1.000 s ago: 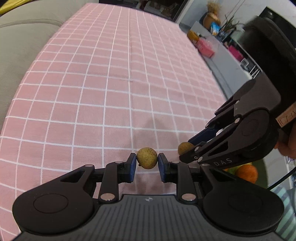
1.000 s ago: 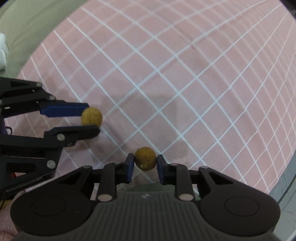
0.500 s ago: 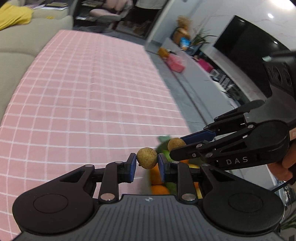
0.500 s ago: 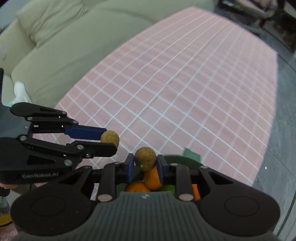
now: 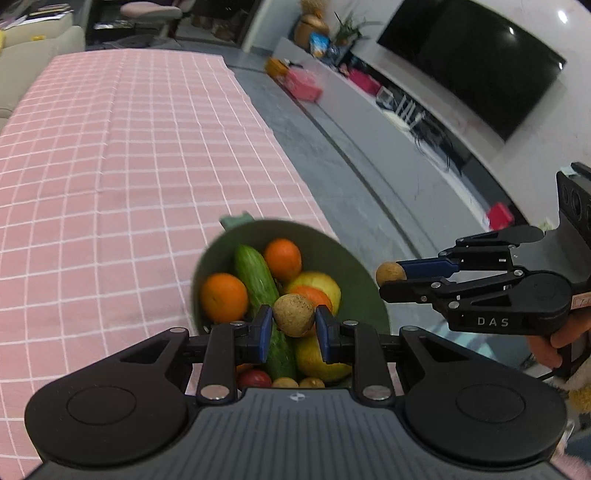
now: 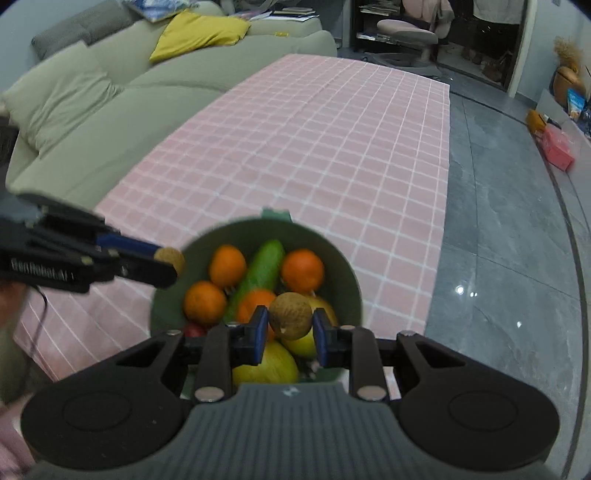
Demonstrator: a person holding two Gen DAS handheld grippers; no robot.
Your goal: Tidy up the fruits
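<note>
Both grippers are seen clamped on small round tan fruits that look like longans. At the lower centre of the left wrist view, the left gripper (image 5: 293, 325) is closed on one longan (image 5: 293, 315), which is pinched between the blue pads (image 5: 265, 326). At the right edge of that same view, the right gripper (image 5: 393, 277) is shown side on, held by a hand (image 5: 554, 341), with a second longan (image 5: 390, 273) nipped at its fingertips.

From the right wrist view, the second longan (image 6: 290, 315) is gripped between the blue pads at lower centre, and the left gripper (image 6: 168, 264) is seen blurred at the left edge with its fruit (image 6: 169, 257) at the tips, just beside the rim of the bowl.

A dark green bowl (image 5: 343, 258) is placed on the pink checked tablecloth (image 5: 129, 166), near its edge, directly beyond both sets of fingers. Several oranges (image 6: 303, 270), a cucumber (image 6: 260, 273), a yellow fruit (image 6: 265, 364) and a small red fruit (image 5: 254, 378) are piled inside it. In the upper left of the right wrist view, a pale green sofa (image 6: 92, 122) with a yellow cushion (image 6: 199, 31) is visible. A grey tiled floor (image 6: 509, 221) is seen to the right.
</note>
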